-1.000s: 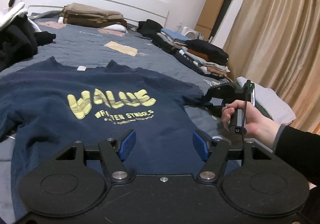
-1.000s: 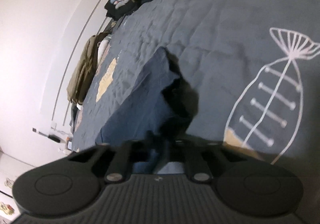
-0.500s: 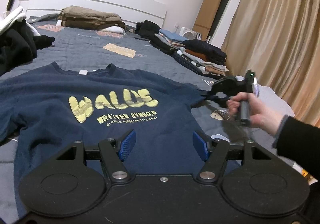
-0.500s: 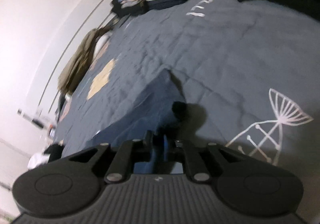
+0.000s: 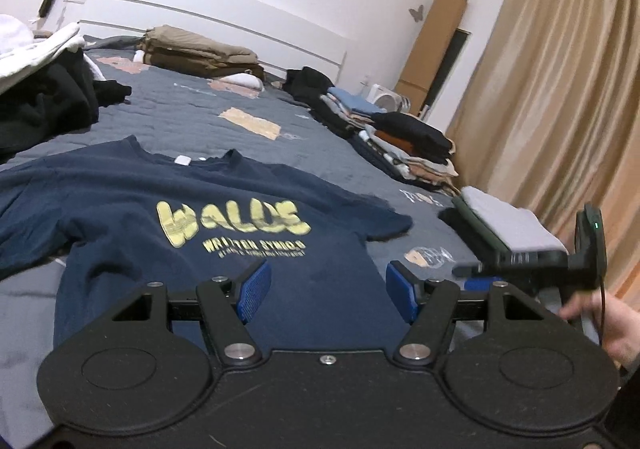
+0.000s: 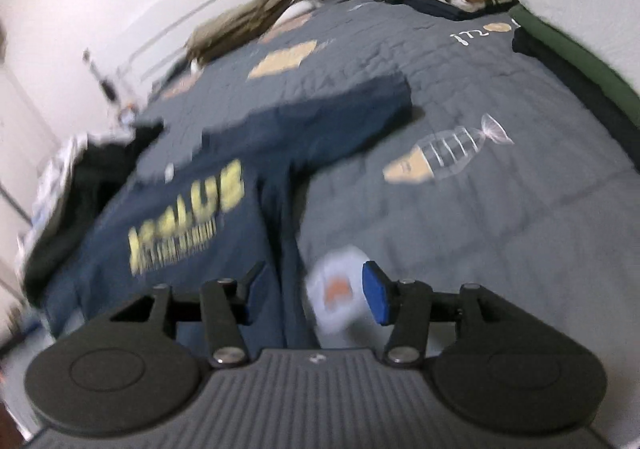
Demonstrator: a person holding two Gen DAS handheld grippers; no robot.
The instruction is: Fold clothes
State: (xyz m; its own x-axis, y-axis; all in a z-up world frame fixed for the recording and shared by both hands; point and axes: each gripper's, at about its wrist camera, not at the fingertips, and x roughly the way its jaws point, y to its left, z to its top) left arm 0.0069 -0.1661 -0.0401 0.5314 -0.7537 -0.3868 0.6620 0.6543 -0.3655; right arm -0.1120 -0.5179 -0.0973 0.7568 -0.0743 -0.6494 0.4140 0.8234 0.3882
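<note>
A navy T-shirt [image 5: 192, 217] with yellow lettering lies face up, spread flat on the grey quilt [image 5: 224, 129]; its right sleeve [image 5: 380, 219] lies flat. My left gripper [image 5: 327, 291] is open and empty, hovering over the shirt's lower hem. My right gripper [image 6: 314, 295] is open and empty, above the shirt's right side [image 6: 192, 201] near the hem; this view is blurred. The right gripper also shows in the left wrist view [image 5: 480, 273], low at the right, held by a hand.
Folded clothes are stacked along the bed's right edge [image 5: 404, 145], with a grey and green folded pile [image 5: 508, 225] nearer. A dark heap [image 5: 44, 105] lies at the left. Tan folded items [image 5: 200, 57] sit by the headboard. Curtains [image 5: 560, 89] hang right.
My right gripper let go of the shirt's right sleeve, opened, and pulled back towards the hem. The sleeve now lies flat. The left gripper stayed open and barely moved.
</note>
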